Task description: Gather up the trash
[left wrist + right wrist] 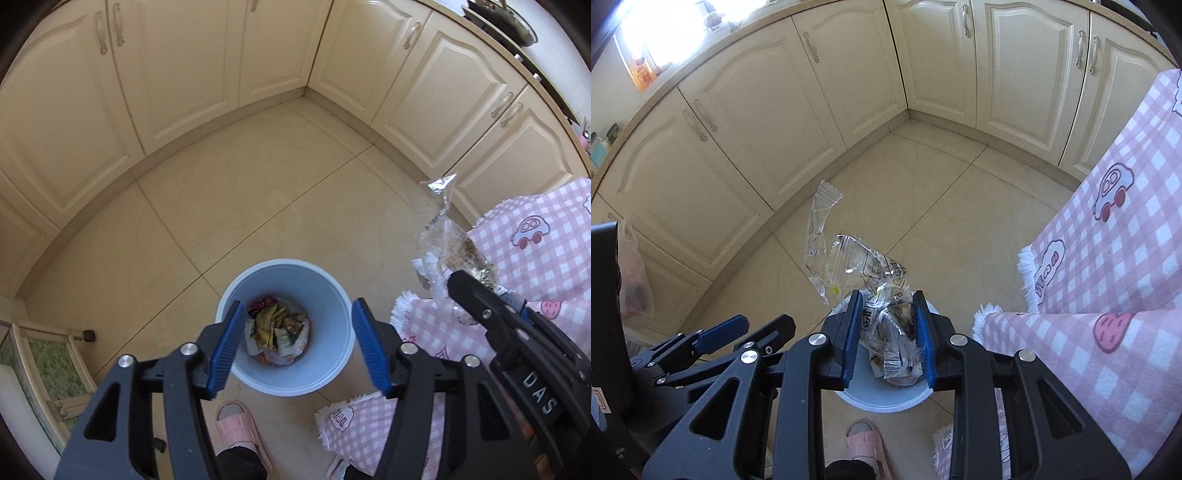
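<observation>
One pale blue bin stands on the tiled floor, just beside the pink checked cloth that drapes over the tabletop edge. Crumpled packets already lie in the bottom of the bin; they overlap too much to count.

The right gripper is closed on one bunch of clear plastic wrappers, held directly over the bin in the right wrist view. I would judge the bunch very light, soft and crinkly, and slick enough to slip. It is pinched through its thick middle, which looks like the surest place, since the loose ends would pull free. At least two pieces show: the printed wad between the fingers and a thin clear strip with a zigzag edge sticking up to the left. The strip may catch air and drift outside the rim when let go.

The left gripper hangs wide open over the bin mouth with nothing in it.

Two pink slippers are partly visible, one beside the bin.
</observation>
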Demonstrator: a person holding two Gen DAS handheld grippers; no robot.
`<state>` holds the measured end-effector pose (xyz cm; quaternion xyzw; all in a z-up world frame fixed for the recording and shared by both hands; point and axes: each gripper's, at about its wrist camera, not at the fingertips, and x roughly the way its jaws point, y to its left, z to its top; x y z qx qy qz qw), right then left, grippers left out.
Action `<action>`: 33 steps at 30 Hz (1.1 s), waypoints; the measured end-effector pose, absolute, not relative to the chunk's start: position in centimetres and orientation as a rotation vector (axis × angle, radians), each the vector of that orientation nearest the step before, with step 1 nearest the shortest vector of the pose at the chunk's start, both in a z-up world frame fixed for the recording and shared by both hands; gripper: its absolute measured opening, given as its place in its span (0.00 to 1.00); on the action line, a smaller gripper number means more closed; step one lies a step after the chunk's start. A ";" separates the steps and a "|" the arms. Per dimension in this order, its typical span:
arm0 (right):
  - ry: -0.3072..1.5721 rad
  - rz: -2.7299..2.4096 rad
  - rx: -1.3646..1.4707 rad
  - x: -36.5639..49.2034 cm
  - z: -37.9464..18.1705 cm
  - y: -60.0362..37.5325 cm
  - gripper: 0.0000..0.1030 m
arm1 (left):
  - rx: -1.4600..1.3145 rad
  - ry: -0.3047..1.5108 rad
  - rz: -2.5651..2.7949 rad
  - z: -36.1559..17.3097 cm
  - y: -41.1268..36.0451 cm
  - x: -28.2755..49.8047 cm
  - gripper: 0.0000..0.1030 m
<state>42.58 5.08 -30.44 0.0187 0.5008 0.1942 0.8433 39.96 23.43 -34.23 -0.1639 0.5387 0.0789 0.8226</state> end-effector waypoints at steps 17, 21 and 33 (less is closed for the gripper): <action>1.026 0.465 0.043 41.7 -28.9 7.3 0.33 | -0.353 1.122 0.216 -31.9 25.5 37.2 0.62; 0.992 0.468 0.027 40.9 -27.4 7.2 0.38 | -0.353 1.090 0.215 -30.1 25.3 36.3 0.62; 0.781 0.367 -0.072 34.5 -18.4 2.3 0.51 | -0.271 0.920 0.167 -20.5 20.5 31.6 0.67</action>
